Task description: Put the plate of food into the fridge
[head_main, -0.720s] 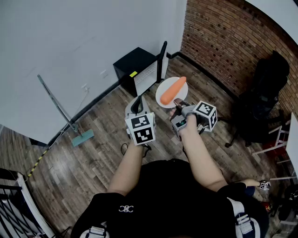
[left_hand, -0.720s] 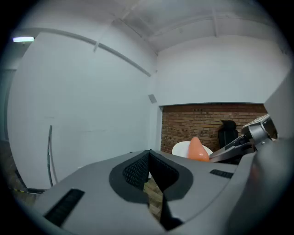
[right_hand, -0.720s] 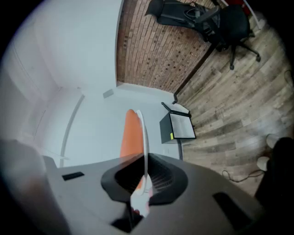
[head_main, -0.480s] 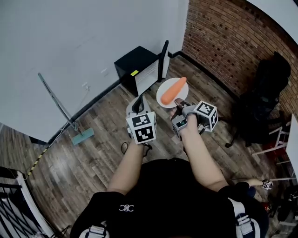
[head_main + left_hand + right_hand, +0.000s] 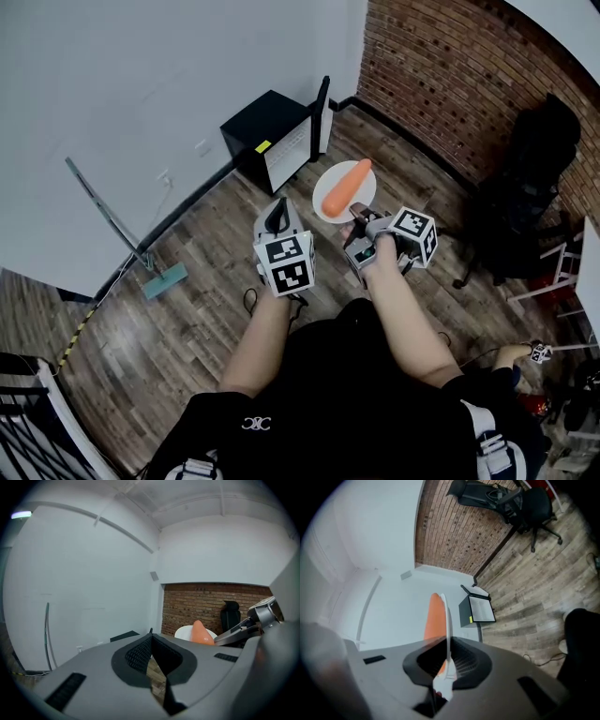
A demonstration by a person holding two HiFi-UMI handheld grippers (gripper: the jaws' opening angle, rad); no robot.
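Note:
A white plate (image 5: 330,204) carries a long orange carrot (image 5: 346,186). My right gripper (image 5: 358,217) is shut on the plate's near rim and holds it level above the wooden floor. In the right gripper view the plate (image 5: 447,620) shows edge-on between the jaws, with the carrot (image 5: 433,618) on its left. A small black fridge (image 5: 266,136) stands on the floor against the white wall, its door (image 5: 322,114) swung open, a little beyond and left of the plate. My left gripper (image 5: 277,216) hangs shut and empty just left of the plate.
A long-handled mop (image 5: 112,223) leans on the white wall at the left. A black office chair (image 5: 530,192) stands by the brick wall (image 5: 441,66) at the right. White furniture legs (image 5: 562,281) are at the far right edge.
The plate stays gripped and level. The fridge has shifted slightly up and left in the head view as I moved; both grippers keep their places relative to me.

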